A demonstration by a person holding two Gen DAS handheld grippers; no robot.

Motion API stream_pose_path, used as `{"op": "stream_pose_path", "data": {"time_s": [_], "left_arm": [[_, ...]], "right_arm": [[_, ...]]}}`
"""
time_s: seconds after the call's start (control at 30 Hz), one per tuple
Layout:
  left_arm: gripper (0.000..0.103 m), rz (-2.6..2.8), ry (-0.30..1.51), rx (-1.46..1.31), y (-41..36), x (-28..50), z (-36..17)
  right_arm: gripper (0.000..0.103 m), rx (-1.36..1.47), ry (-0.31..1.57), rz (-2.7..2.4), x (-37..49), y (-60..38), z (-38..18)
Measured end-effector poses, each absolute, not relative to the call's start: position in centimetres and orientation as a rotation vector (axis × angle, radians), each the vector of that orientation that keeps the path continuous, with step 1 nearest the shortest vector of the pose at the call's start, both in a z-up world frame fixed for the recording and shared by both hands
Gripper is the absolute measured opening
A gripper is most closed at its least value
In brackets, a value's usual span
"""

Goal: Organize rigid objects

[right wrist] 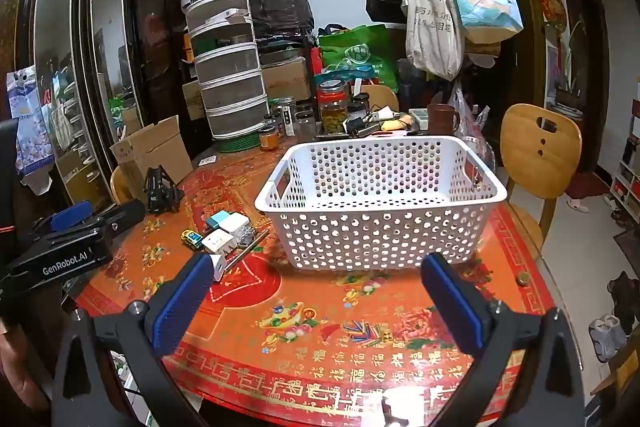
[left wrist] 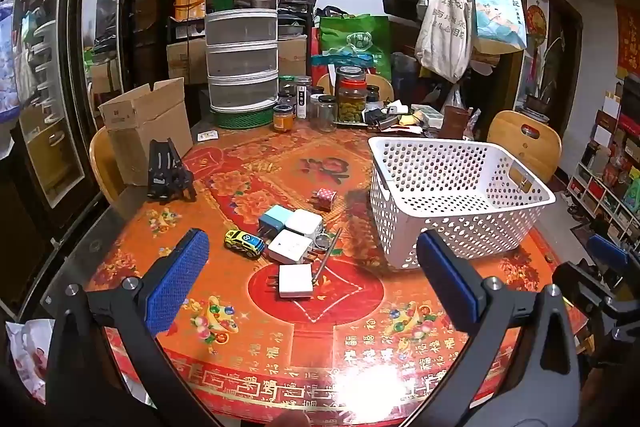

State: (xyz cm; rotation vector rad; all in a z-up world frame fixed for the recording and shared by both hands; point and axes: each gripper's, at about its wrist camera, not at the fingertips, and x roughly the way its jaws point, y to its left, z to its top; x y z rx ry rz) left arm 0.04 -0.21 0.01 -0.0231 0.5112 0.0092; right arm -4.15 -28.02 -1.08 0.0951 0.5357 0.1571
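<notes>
On the red patterned table lies a cluster of small items: a yellow toy car [left wrist: 244, 242], a blue plug adapter [left wrist: 274, 219], two white adapters [left wrist: 298, 235], a third white charger [left wrist: 295, 280], a pen [left wrist: 327, 255] and a pink dotted adapter [left wrist: 324, 197]. An empty white perforated basket [left wrist: 456, 167] stands to their right. My left gripper [left wrist: 312, 273] hovers open over the near charger, nothing between its fingers. My right gripper [right wrist: 316, 291] is open in front of the basket [right wrist: 380, 163], empty. The cluster [right wrist: 224, 235] sits left of it.
A black folding stand [left wrist: 168, 171] and open cardboard box [left wrist: 148, 123] sit at the table's left. Jars [left wrist: 352, 99], a stacked drawer unit [left wrist: 242, 39] and clutter line the far edge. Wooden chair [right wrist: 540, 147] at right. A coin [right wrist: 521, 279] lies near the right edge.
</notes>
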Motion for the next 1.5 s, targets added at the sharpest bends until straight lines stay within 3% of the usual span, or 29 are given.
{"op": "stream_pose_path", "data": {"time_s": [1.5], "left_arm": [[0.102,0.01,0.512,-0.04,-0.1,-0.1,-0.3]], "right_arm": [[0.103,0.092,0.549,0.155,-4.1,-28.1,-1.0]]}}
